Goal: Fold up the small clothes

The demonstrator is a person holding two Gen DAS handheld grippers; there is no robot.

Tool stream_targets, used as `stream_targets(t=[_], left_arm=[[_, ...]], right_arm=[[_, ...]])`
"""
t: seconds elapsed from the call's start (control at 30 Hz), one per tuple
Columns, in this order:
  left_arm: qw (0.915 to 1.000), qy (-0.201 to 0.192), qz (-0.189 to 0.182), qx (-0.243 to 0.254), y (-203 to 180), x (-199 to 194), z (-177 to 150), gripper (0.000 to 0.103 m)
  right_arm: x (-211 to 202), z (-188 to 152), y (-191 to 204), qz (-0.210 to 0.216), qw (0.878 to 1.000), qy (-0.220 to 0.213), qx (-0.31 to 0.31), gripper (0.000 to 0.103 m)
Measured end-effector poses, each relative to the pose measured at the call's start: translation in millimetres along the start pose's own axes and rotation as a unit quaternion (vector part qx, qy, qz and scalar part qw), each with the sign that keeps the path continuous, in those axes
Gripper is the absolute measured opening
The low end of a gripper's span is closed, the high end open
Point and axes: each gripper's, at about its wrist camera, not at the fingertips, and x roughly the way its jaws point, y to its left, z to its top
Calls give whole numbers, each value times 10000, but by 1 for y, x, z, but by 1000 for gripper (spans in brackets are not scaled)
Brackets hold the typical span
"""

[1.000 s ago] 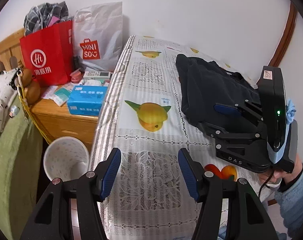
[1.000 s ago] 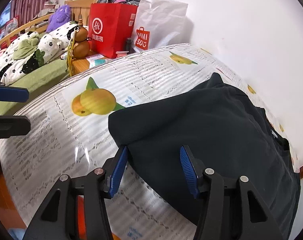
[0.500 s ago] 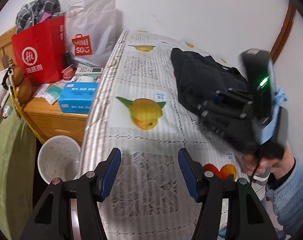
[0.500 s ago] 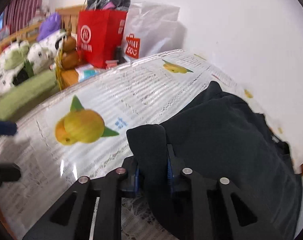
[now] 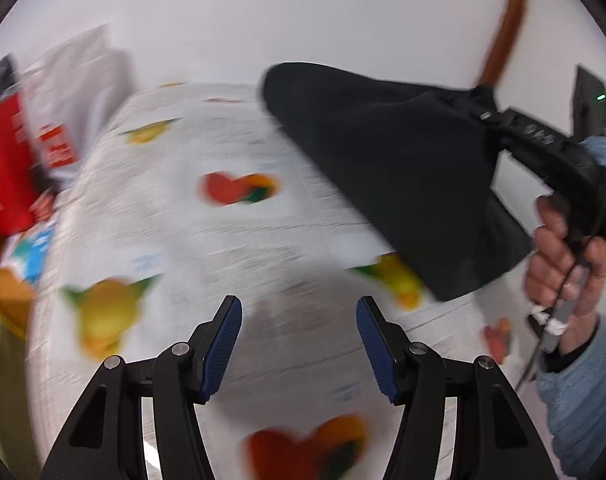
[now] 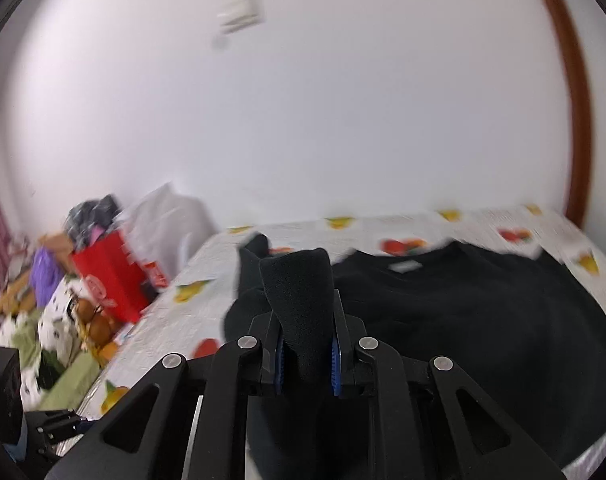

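Matt black fleece garment (image 6: 463,312), glossy plastic tablecloth (image 5: 239,248), ribbed blue pads (image 5: 223,344), matt blk hand-held gripper (image 5: 299,344)

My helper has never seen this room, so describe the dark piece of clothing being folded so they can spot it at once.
Find the table under the white fruit-print tablecloth against the white wall. On it lies the black garment, one corner pinched up by the right gripper. It is the only dark fabric on that cloth.

Both wrist views look down along their fingers, sharing the fruit-print table (image 5: 263,240) and black garment (image 6: 483,320)
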Motion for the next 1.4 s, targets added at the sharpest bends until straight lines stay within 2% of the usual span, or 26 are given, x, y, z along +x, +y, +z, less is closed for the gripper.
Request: stream_targets(t=[0.07, 0.23, 0.3, 0.4, 0.5, 0.63, 0.73, 0.8, 0.9, 1.03, 1.13, 1.17, 1.2, 1.27, 1.3, 1.37, 1.4], left_arm=[[9995, 8, -241, 189, -25, 11, 8, 63], [9968, 234, -543, 545, -79, 46, 17, 64], [9959, 313, -470, 706, -99, 64, 17, 64], [9944, 410, -147, 959, -120, 87, 11, 64], [9933, 518, -4, 1038, -127, 100, 5, 66], [9931, 468, 38, 1075, -131, 99, 1, 66], [9939, 442, 20, 1010, -131, 97, -1, 66], [9946, 426, -70, 948, -131, 94, -4, 65], [9939, 412, -262, 988, -133, 89, -7, 66], [9943, 376, -116, 992, -138, 96, -3, 68], [9952, 331, 6, 924, -139, 99, -3, 70], [9948, 308, 74, 964, -140, 100, -4, 72], [9945, 296, 120, 996, -142, 100, -4, 72], [9948, 304, 133, 965, -142, 100, -4, 72], [9951, 293, 171, 930, -140, 100, -3, 72], [9954, 278, 263, 877, -139, 100, -1, 72], [9957, 274, 294, 833, -135, 99, 0, 72]], right_arm=[[-3, -2, -25, -51, 9997, -25, 246, 16], [-12, -22, -69, -62, 9982, 13, 599, 16], [-18, -33, -79, -65, 9974, 61, 721, 17], [-28, -47, -100, 39, 9960, 46, 887, 17], [-36, -60, -118, 125, 9951, 76, 975, 17], [-25, -78, -144, 168, 9909, 565, 1212, 18], [-24, -76, -151, 297, 9882, 701, 1332, 26], [-25, -71, -151, 408, 9876, 718, 1333, 39], [-23, -63, -149, 689, 9863, 715, 1320, 52], [0, -61, -147, 688, 9824, 1070, 1369, 55], [20, -61, -149, 734, 9755, 1287, 1624, 50], [24, -61, -147, 701, 9756, 1298, 1623, 35], [26, -59, -144, 614, 9782, 1276, 1520, 25], [21, -52, -138, 602, 9840, 1127, 1245, 19], [13, -47, -136, 648, 9875, 954, 1072, 17], [-20, -34, -139, 901, 9921, 330, 807, 16], [-39, -29, -144, 834, 9933, -65, 802, 16]])
